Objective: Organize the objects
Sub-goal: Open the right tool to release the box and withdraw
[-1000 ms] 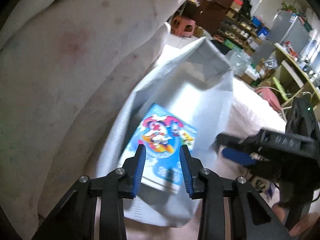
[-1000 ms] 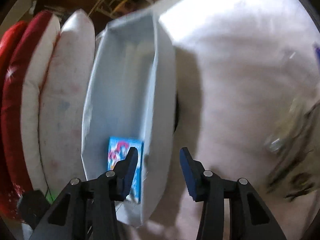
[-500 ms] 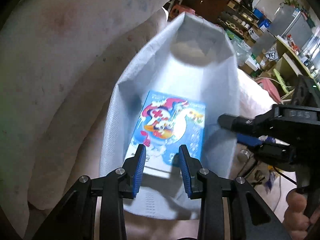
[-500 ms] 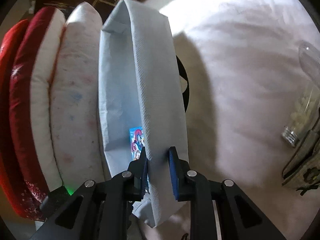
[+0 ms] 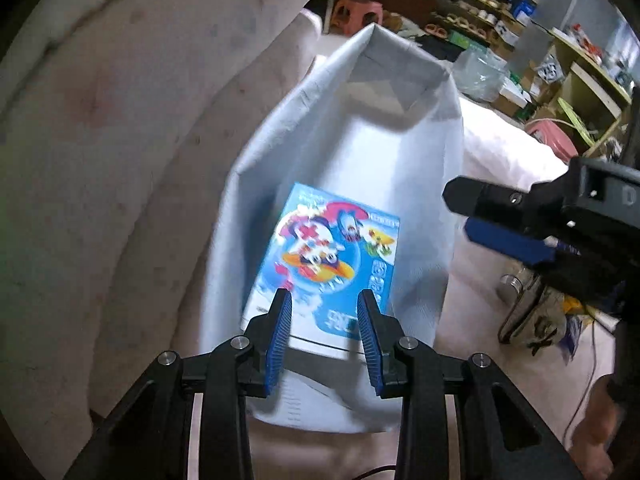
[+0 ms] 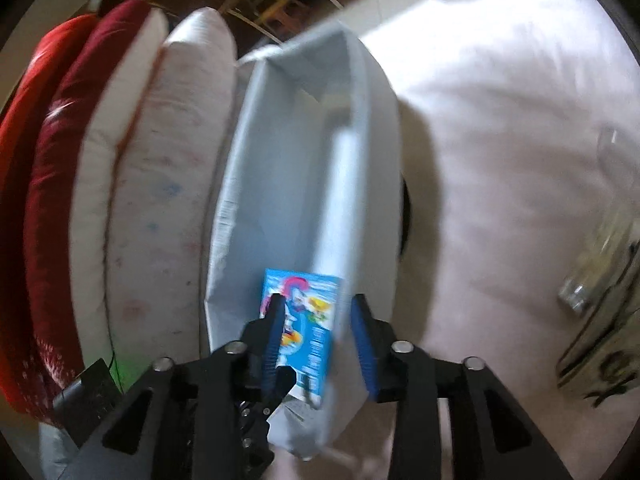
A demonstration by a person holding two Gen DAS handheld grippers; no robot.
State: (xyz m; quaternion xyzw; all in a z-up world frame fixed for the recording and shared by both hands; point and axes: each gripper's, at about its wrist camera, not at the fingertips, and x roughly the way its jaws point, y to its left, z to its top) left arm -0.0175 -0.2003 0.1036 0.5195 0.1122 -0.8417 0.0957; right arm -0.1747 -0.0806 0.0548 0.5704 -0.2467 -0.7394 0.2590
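The left claw [image 5: 324, 320] is clamped on a blue cartoon box [image 5: 324, 256], which sits down inside the pale blue bag [image 5: 420, 184]. The right claw [image 6: 316, 328] has just been opening; its pads stand apart on both sides of the bag's near wall, not pressing it. The bag stands on a white bed [image 6: 500, 140], beside white and red pillows [image 6: 132, 184].

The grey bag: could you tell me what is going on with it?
A blue cartoon box stands inside the grey bag. A person's left tool hovers at the box's near end; a grip cannot be confirmed. The right tool has just been opening, the bag's wall loose between its jaws.
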